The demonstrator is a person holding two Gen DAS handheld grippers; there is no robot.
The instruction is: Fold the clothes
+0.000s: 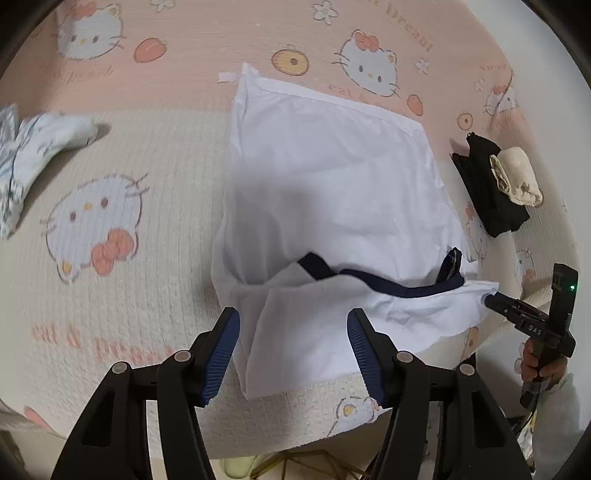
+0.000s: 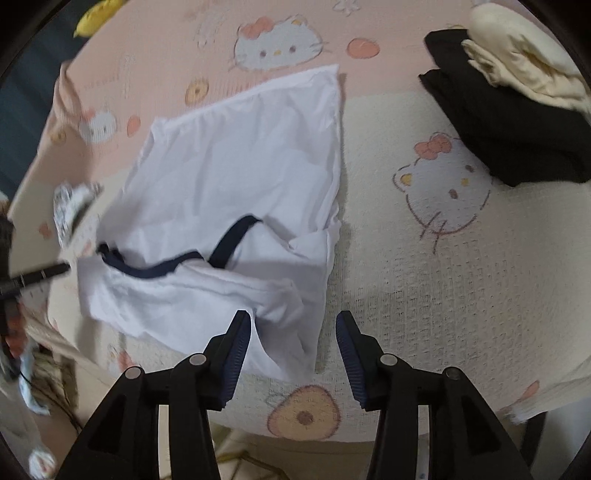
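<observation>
A pink and cream bedspread [image 1: 155,155] printed with cartoon cats and fruit covers the bed. A yellow thing [image 2: 96,16], perhaps a toy, lies at its far edge.

The pink and cream quilted bed cover printed with cartoon cats [image 1: 155,155] carries pink lettering near its front edge in the left wrist view that reads roughly "cat & peach", too blurred to be sure of. More of that lettering stands upside down along its far pink band, where only something like "Dream" can be made out. On the black right tool [image 1: 491,297], seen from the left wrist camera, small white letters read "DAS"; the right wrist view shows no readable text.
</observation>
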